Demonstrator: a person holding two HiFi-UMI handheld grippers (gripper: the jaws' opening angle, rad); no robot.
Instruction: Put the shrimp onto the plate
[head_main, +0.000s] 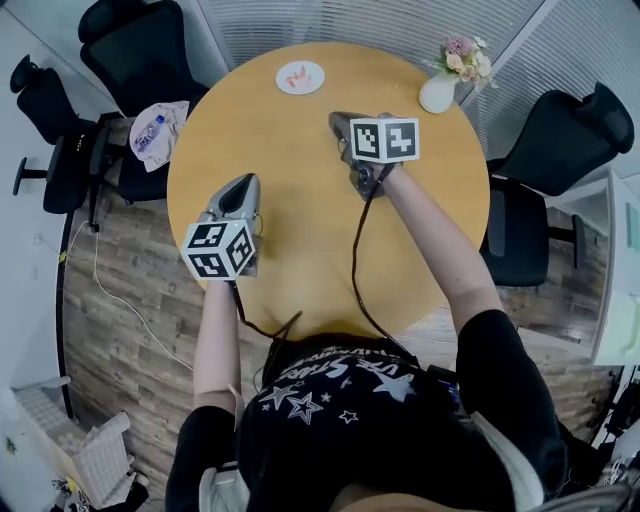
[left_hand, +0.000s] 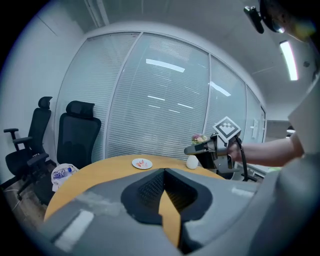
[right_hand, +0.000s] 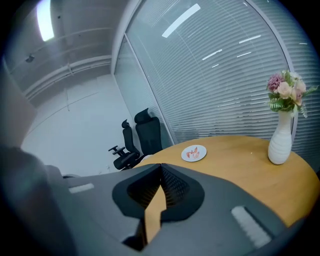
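Observation:
Pinkish-orange shrimp (head_main: 298, 74) lie on a small white plate (head_main: 312, 84) at the far edge of the round wooden table (head_main: 300, 270). The plate (left_hand: 136, 163) shows far ahead in the left gripper view, and the plate (right_hand: 200, 150) shows ahead in the right gripper view with shrimp (right_hand: 192, 154) on it. My left gripper (head_main: 240, 184) hovers over the table's left side, shut and holding nothing. My right gripper (head_main: 337, 120) is held above the table's middle, nearer the plate, also shut and holding nothing. The right gripper (left_hand: 196, 149) appears in the left gripper view too.
A white vase with flowers (head_main: 441, 88) stands at the table's far right edge. Black office chairs (head_main: 140, 50) ring the table; one at the left holds a bag with a bottle (head_main: 157, 130). Cables (head_main: 355, 250) trail from both grippers across the table.

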